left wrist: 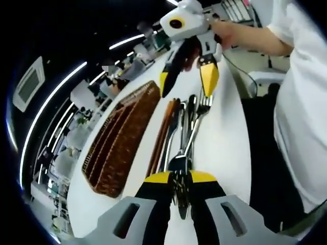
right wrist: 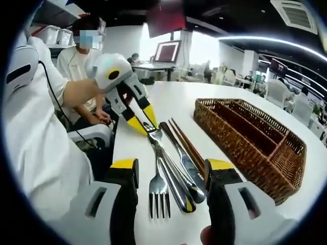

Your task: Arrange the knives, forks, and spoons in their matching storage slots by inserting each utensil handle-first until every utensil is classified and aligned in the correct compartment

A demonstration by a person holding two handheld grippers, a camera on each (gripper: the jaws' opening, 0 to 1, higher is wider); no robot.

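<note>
Closest, the left gripper (left wrist: 180, 177) seemingly pinches a fork handle (left wrist: 180, 162) among utensils (right wrist: 173, 158) lying on a white table (right wrist: 179, 97). Beside them sits the wicker tray (right wrist: 250, 138), and the right gripper (right wrist: 172, 168) is spread wide. Office desks and ceiling light strips fill the room.

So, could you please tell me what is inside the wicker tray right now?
The wicker tray shows long divided compartments, all bare in their visible parts. Its near wall hides part of the compartment floors, so those cannot be checked.

The left gripper view looks along the white table (left wrist: 225, 148) from the utensils' handle end; the right gripper view faces back from the opposite end. Both sit close, seemingly, sharing the utensils (right wrist: 171, 163) and wicker tray (right wrist: 255, 138)
</note>
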